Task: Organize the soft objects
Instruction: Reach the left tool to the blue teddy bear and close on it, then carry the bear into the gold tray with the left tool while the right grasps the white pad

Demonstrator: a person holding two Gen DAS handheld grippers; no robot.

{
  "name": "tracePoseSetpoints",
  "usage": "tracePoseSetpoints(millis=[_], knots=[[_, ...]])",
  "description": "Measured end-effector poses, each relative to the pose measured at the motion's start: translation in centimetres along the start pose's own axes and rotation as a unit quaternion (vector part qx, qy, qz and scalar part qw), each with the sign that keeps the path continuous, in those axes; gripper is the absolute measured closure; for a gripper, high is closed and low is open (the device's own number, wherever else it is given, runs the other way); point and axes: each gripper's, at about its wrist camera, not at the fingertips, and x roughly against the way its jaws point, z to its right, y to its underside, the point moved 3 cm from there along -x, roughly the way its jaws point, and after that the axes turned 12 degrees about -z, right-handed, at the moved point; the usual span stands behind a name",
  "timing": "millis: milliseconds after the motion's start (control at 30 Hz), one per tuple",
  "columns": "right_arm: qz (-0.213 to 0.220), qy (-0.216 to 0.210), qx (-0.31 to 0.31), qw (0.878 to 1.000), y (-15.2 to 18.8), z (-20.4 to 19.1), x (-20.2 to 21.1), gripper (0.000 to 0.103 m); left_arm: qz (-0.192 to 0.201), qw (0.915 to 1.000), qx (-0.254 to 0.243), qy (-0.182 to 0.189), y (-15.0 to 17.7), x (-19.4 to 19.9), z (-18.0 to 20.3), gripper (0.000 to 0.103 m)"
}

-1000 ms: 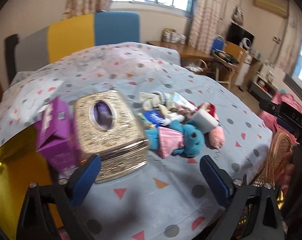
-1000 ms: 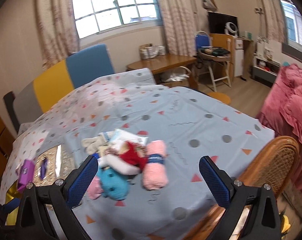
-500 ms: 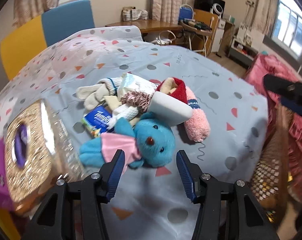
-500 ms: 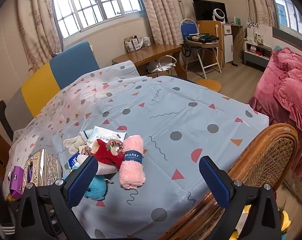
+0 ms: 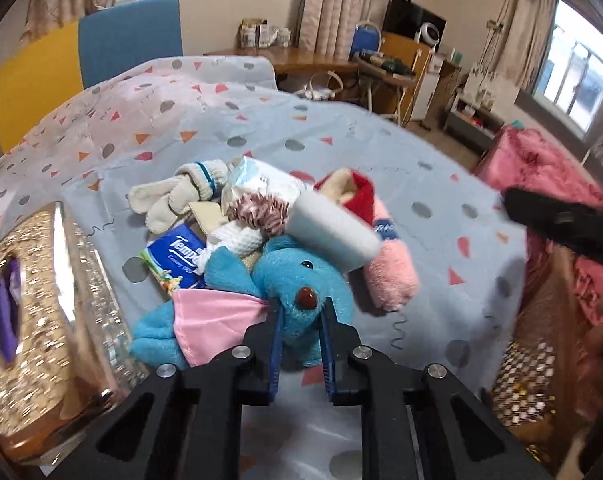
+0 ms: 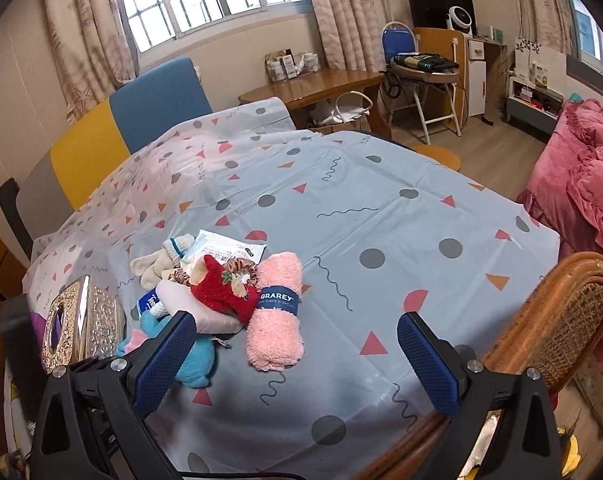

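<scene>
Presently the head of the blue plush toy in a pink cloth dress (image 5: 301, 280) is gripped by the left tool (image 5: 301, 320), whose blue-padded jaws are closing and already press on the plush at either side of its brown nose. The toy lies on the worktop (image 6: 381, 216), which is covered by a pale blue cloth printed with dots and triangles. A heap of soft things is piled just behind the toy: a rolled pink fluffy towel with a dark blue band (image 6: 277, 312) to its right, a red and white plush stocking (image 6: 221, 292), a cream knitted glove (image 5: 177, 192) and a blue packet of tissues (image 5: 177, 256). An ornate golden tissue box (image 5: 41, 312) stands just left of the toy. The right tool (image 6: 297, 360) is held spread wide and released, with nothing between its pads, above the worktop beside the towel. A woven rattan chair back (image 6: 561, 320) is seen right of the toy, at the worktop's edge.
</scene>
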Motion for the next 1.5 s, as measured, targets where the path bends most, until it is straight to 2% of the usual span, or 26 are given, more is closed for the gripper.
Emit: tracePoseSetpoints(millis=[100, 200, 333, 567, 700, 800, 900, 1167, 1333, 1500], knots=[[-0.016, -0.012, 0.005, 1.000, -0.3, -0.8, -0.9, 0.005, 0.025, 0.9995, 0.008, 0.015, -0.3, 2.6, -0.4, 0.086], [-0.050, -0.022, 0.024, 0.998, -0.4, -2.1, -2.3, 0.012, 0.042, 0.9986, 0.021, 0.025, -1.2, 4.8, -1.1, 0.086], [-0.090, -0.035, 0.057, 0.994, 0.2, -4.1, -3.9, 0.014, 0.073, 0.9954, 0.049, 0.038, -2.8, 7.9, -3.1, 0.086], [-0.131, -0.013, 0.127, 0.983, 1.0, -7.6, -6.5, 0.027, 0.111, 0.9885, 0.097, 0.032, -5.3, 11.7, -7.2, 0.086], [-0.139, 0.015, 0.150, 0.979, 0.8, -9.2, -8.7, 0.039, 0.133, 0.9828, 0.126, 0.022, -6.1, 13.7, -9.9, 0.086], [-0.131, 0.035, 0.159, 0.978, 0.5, -9.9, -10.1, 0.059, 0.154, 0.9768, 0.149, 0.006, -6.4, 15.7, -12.5, 0.086], [-0.125, 0.043, 0.161, 0.978, 0.0, -10.0, -11.0, 0.074, 0.171, 0.9696, 0.174, -0.015, -5.9, 17.4, -15.3, 0.086], [-0.122, 0.014, 0.169, 0.978, 0.3, -10.7, -10.9, 0.079, 0.193, 0.9442, 0.256, -0.076, -1.3, 20.7, -23.2, 0.086], [-0.116, -0.002, 0.186, 0.976, 0.6, -11.4, -10.5, 0.082, 0.187, 0.9258, 0.310, -0.109, 4.1, 21.6, -27.6, 0.086], [-0.110, -0.020, 0.202, 0.973, 0.9, -12.1, -10.2, 0.083, 0.162, 0.9032, 0.374, -0.135, 10.8, 20.9, -31.1, 0.086]])
